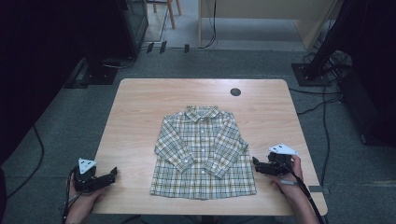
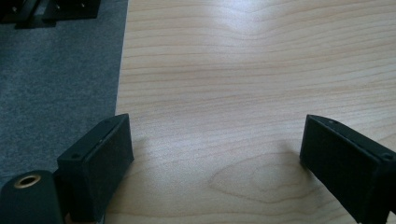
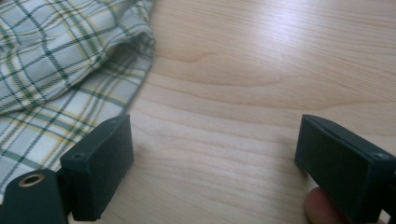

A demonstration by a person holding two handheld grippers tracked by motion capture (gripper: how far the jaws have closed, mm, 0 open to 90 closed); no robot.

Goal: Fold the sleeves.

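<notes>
A small plaid button-up shirt (image 1: 201,151) lies flat, front side up, in the middle of the wooden table (image 1: 135,112), collar toward the far edge and both sleeves folded in over the body. My left gripper (image 1: 112,175) rests at the table's near left corner, well apart from the shirt, jaws open over bare wood (image 2: 215,140). My right gripper (image 1: 255,163) sits just off the shirt's right hem, open and empty. In the right gripper view the plaid fabric (image 3: 56,70) lies beside the left jaw, and bare wood shows between the jaws (image 3: 212,154).
A dark round grommet (image 1: 235,92) is set into the table near its far edge. Grey carpet (image 1: 56,121) surrounds the table, with cables (image 1: 322,112) on the right and dark equipment stands at both back corners. A fingertip (image 3: 322,207) shows by the right jaw.
</notes>
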